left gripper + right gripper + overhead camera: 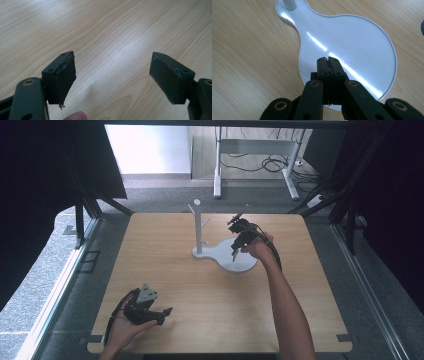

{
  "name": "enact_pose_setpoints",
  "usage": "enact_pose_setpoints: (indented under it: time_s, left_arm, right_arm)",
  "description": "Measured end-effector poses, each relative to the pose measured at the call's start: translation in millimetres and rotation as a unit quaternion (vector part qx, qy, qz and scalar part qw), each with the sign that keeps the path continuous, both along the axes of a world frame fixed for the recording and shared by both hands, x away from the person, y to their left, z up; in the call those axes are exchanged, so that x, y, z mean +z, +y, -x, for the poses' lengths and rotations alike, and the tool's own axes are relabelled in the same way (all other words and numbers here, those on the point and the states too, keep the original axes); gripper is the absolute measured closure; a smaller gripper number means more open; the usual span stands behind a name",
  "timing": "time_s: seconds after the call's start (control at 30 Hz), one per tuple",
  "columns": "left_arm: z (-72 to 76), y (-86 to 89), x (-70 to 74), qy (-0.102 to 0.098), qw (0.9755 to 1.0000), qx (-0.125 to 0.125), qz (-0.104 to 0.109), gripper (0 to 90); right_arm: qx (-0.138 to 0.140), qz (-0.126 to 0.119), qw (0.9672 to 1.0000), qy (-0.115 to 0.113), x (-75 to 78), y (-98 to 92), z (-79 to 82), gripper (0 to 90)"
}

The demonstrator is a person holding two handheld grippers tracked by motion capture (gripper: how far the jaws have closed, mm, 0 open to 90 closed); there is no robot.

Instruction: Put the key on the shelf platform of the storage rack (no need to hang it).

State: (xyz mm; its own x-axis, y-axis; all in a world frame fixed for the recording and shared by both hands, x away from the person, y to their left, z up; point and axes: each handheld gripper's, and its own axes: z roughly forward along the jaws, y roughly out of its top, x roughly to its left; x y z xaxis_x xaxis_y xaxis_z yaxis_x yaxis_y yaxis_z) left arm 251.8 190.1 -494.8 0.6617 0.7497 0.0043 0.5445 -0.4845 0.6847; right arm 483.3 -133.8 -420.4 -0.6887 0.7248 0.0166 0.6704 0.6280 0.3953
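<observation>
Near desk's (165, 285) front-left corner, my left hand-held gripper (162, 312) rests, jaws spread, nothing between. Farther in, right of centre, my right hand-held gripper (328, 60) hangs over round white stand base (352, 50), jaws pressed together, empty. Post (198, 227) rises at base's left end. I judge: must spread jaws before descending, approach base rim squarely, avoid bumping post.

a lab: wooden table (165, 270) inside black curtains (45, 165), cables (265, 165) trailing on grey carpet.
</observation>
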Motion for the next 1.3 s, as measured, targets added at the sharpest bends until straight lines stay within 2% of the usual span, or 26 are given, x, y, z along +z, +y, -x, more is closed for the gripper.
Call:
enact_pose_setpoints:
  time_s: [0.6,1.0,1.3]
  left_arm:
    - [-0.3,-0.5,-0.5,0.001,1.0000,0.000,0.000,21.4]
    - [0.0,-1.8,-0.9,0.000,1.0000,-0.001,0.000,21.5]
    - [-0.1,1.3,0.6,-0.002,1.0000,0.002,0.003,21.4]
  right_arm:
    - [-0.018,0.000,0.9998,0.011,-23.4,-5.4,-7.9,89.6]
    - [-0.039,-0.013,0.9992,-0.004,-27.6,-4.7,-15.8,89.5]
    - [-0.048,-0.007,0.9988,-0.003,-42.5,1.3,-24.5,89.5]
